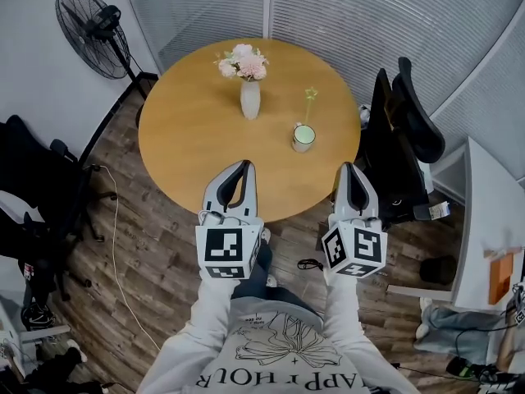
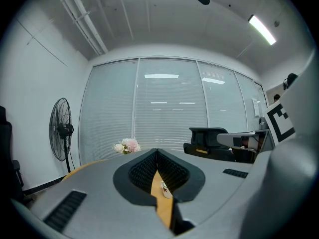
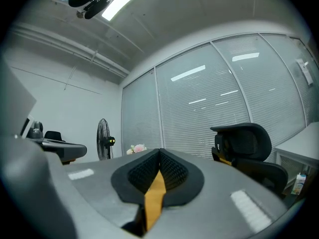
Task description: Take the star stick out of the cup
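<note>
In the head view, the pale, glossy cup (image 1: 303, 137) is standing on the round, smooth wooden table (image 1: 189, 138) with the thin green star stick (image 1: 310, 97) rising out of it, right of a slim white vase (image 1: 250, 98) of pink flowers (image 1: 243, 62), while the grey, tapered left gripper (image 1: 244, 165) and right gripper (image 1: 349, 167) are hovering over the near edge. In the left gripper view, the ribbed black pads (image 2: 142, 171) are meeting at their tips with nothing gripped, and the cup is showing through the slit below them. In the right gripper view, the ribbed pads are likewise pressing together empty, framing only a sliver of the orange-brown table.
</note>
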Demonstrator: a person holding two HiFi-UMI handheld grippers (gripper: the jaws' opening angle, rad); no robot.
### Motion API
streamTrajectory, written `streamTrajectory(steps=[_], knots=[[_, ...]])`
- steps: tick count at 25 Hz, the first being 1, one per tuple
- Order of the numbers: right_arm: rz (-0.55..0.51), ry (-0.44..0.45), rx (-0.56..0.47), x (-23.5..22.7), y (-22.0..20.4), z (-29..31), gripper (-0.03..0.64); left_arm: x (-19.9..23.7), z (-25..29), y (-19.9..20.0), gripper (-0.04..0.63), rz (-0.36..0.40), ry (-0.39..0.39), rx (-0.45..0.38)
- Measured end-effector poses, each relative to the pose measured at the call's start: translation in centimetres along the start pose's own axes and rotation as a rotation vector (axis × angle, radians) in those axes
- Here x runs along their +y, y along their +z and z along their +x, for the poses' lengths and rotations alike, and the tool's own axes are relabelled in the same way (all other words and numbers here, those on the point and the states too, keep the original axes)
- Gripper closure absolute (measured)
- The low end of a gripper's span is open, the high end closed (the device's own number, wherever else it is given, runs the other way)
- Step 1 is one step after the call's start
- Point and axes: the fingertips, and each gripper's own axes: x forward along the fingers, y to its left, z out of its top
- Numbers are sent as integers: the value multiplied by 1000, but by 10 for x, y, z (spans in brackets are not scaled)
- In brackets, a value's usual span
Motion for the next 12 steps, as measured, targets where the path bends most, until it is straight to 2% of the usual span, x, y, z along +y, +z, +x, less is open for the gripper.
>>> streamTrajectory(steps=[12], knots=[[-6, -26, -3, -16, -6, 72, 606, 18, 79, 1, 589, -6, -43, -2]])
